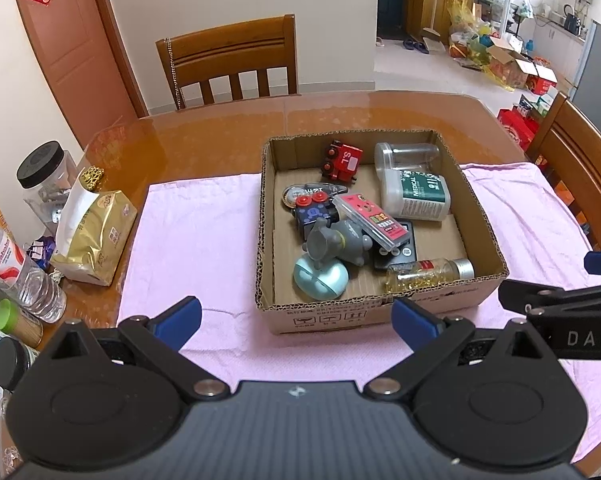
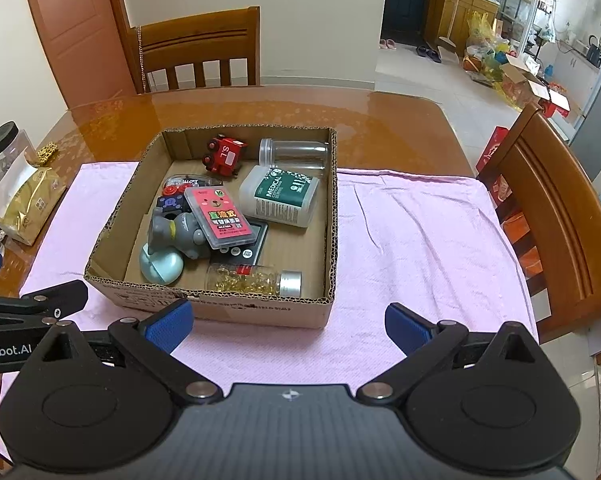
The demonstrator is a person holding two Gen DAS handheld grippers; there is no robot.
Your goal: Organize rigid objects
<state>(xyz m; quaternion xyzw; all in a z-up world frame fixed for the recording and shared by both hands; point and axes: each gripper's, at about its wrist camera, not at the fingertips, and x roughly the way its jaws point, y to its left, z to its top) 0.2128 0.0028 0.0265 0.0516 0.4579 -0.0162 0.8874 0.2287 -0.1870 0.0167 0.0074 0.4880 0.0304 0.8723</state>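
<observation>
An open cardboard box [image 1: 484, 240] [image 2: 332, 216] sits on a pink cloth [image 1: 196, 232] [image 2: 420, 232]. Inside lie a red toy train [image 1: 342, 160] [image 2: 226, 156], a clear jar [image 1: 408, 155] [image 2: 296, 153], a white medical bottle [image 1: 416, 196] [image 2: 280, 196], a pink card case [image 1: 374, 220] [image 2: 218, 212], a grey figurine [image 1: 336, 242] [image 2: 176, 232], a pale blue round case [image 1: 320, 280] [image 2: 160, 266] and a capsule bottle [image 1: 430, 274] [image 2: 252, 278]. My left gripper [image 1: 298, 322] hovers open before the box's near wall. My right gripper [image 2: 288, 326] is open too, in front of the box's right corner.
Jars, a water bottle [image 1: 20, 272] and a gold bag [image 1: 96, 236] [image 2: 26, 204] crowd the table's left side. Wooden chairs stand at the far side [image 1: 228, 64] [image 2: 198, 56] and the right [image 2: 556, 216]. Pink cloth spreads either side of the box.
</observation>
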